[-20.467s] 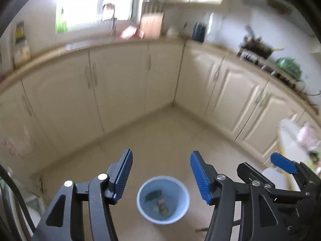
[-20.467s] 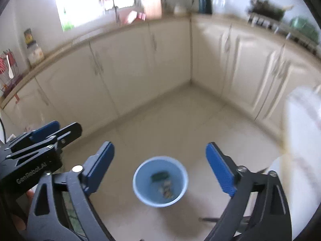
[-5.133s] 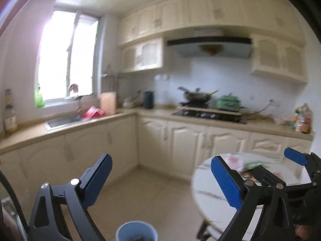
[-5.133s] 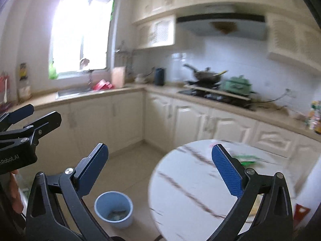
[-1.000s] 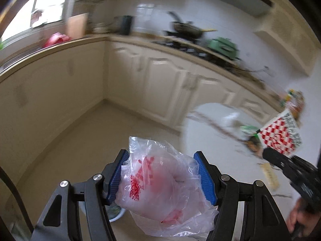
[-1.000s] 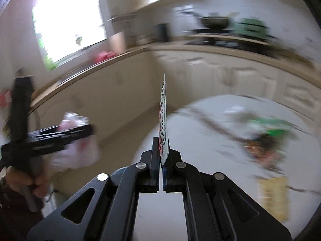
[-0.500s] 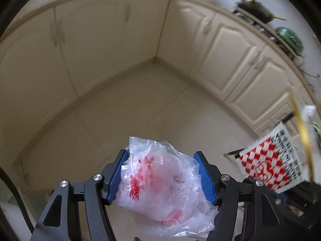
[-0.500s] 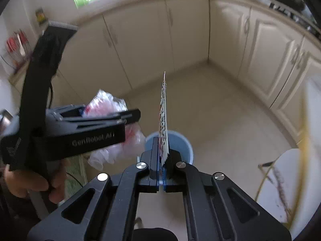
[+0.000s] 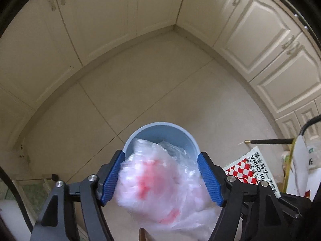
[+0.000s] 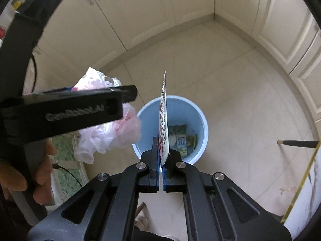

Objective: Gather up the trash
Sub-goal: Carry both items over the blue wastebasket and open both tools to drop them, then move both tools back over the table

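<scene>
Beige tiled floor (image 9: 160, 92), cream cabinets (image 9: 266, 40), blue bin (image 10: 200, 118)

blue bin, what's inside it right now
In the blue bin, the right wrist view shows a few green and white wrappers on the bottom. The red checkered packet hides its left side; in the left wrist view the plastic bag covers the inside.

Blurred plastic bag (image 9: 160, 182) hiding near rim of blue bin (image 9: 160, 127); checkered wrapper (image 10: 163, 120) edge-on over the bin, print unreadable; bin's contents too small to name.
</scene>
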